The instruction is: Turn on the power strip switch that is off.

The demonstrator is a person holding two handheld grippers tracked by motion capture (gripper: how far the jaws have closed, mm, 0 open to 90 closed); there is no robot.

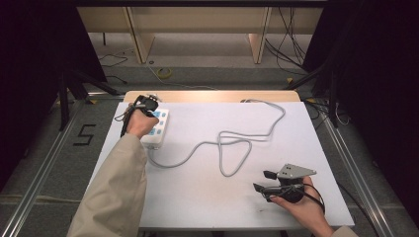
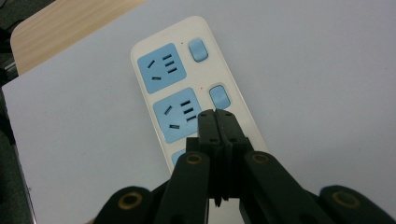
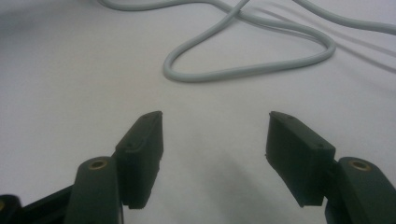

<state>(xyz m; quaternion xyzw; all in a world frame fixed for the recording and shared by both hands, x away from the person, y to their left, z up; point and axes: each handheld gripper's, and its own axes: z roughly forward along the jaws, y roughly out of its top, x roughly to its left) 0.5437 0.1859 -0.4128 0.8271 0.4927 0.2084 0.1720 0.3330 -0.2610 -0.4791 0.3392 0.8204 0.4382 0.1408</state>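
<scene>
A white power strip [image 2: 233,93] with blue sockets [image 2: 161,67] and blue switches lies at the table's far left [image 1: 159,123]. My left gripper [image 2: 215,114] is shut with nothing between its jaws. Its tips hover just below the second blue switch [image 2: 219,96]; I cannot tell whether they touch the strip. The strip's grey cable [image 1: 232,143] loops across the middle of the table. Near the front right, my right gripper [image 1: 263,181] stands open and empty just above the board. A loop of the cable [image 3: 252,65] lies ahead of its jaws [image 3: 215,123].
The white board [image 1: 207,197] covers a wooden table whose far edge [image 1: 207,95] shows beyond it. The cable runs off that far edge. Metal rails flank both sides, and loose cables lie on the floor behind.
</scene>
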